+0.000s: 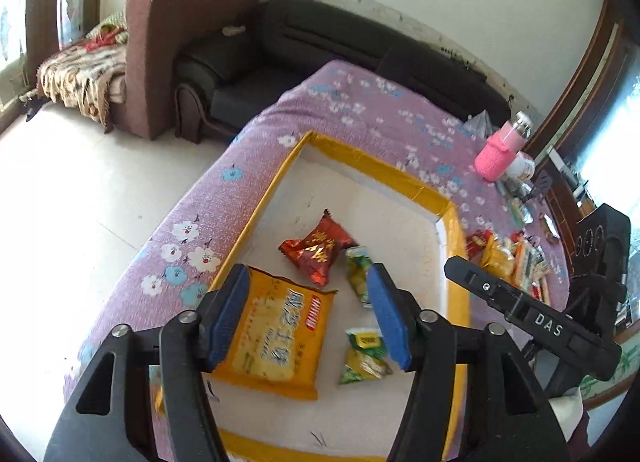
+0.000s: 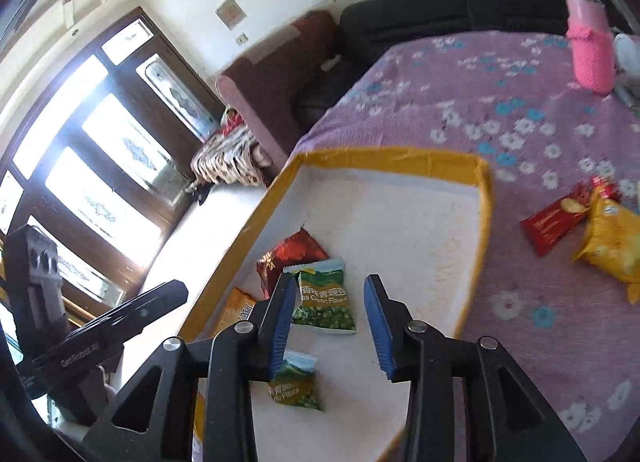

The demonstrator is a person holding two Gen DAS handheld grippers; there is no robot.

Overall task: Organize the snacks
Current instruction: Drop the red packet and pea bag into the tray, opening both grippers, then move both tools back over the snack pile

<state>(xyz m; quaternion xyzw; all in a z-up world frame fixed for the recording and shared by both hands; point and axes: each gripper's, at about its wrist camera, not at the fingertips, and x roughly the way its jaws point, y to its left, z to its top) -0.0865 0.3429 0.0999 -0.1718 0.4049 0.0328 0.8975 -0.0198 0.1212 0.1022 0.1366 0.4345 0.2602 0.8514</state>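
Note:
A shallow white box with a yellow taped rim (image 1: 362,158) (image 2: 400,153) lies on a purple flowered cloth. In it lie a yellow cracker pack (image 1: 280,338), a red snack pack (image 1: 316,248) (image 2: 290,252) and two green pea packs (image 1: 358,276) (image 1: 366,356) (image 2: 324,298) (image 2: 296,384). My left gripper (image 1: 308,316) is open and empty above the box. My right gripper (image 2: 330,328) is open and empty above the green packs; its body shows in the left wrist view (image 1: 532,314). More snacks lie outside the box: a red pack (image 2: 554,218) and a yellow pack (image 2: 610,240), seen as a pile (image 1: 508,258).
A pink-sleeved bottle (image 1: 502,146) (image 2: 588,50) stands at the cloth's far side with small items beside it. A black sofa (image 1: 320,50) and a brown armchair (image 1: 160,50) stand behind the table. Pale floor (image 1: 80,198) lies to the left.

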